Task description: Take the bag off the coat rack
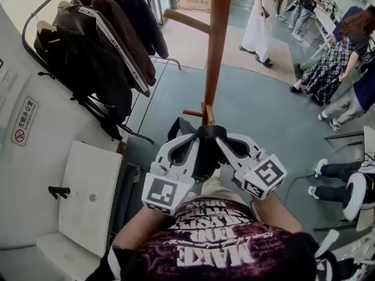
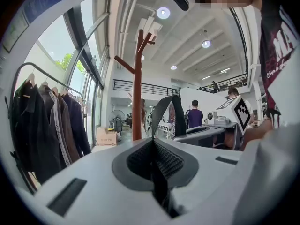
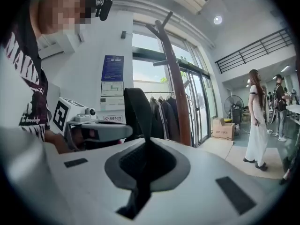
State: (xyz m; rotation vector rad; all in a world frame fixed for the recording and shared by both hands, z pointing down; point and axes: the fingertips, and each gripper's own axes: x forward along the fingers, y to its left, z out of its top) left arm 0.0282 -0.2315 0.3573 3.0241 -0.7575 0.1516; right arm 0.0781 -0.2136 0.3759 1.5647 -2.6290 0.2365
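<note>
The black bag [image 1: 203, 157] hangs between my two grippers, close to my chest and just in front of the wooden coat rack [image 1: 215, 51]. My left gripper [image 1: 188, 152] is shut on its black strap [image 2: 177, 112], which loops up out of the jaws in the left gripper view. My right gripper [image 1: 222, 148] is shut on the same strap [image 3: 139, 111], which rises as a dark band from its jaws. The rack's pole [image 2: 137, 88] stands beyond the strap, with bare pegs at the top [image 3: 161, 29]. Whether the bag still touches the rack's low peg [image 1: 193, 113] I cannot tell.
A clothes rail with several dark jackets [image 1: 99, 45] stands at the left. A white cabinet [image 1: 88, 198] sits by the wall below it. Several people [image 1: 261, 16] stand at the right, and a cardboard box [image 3: 224, 128] lies by the glass doors.
</note>
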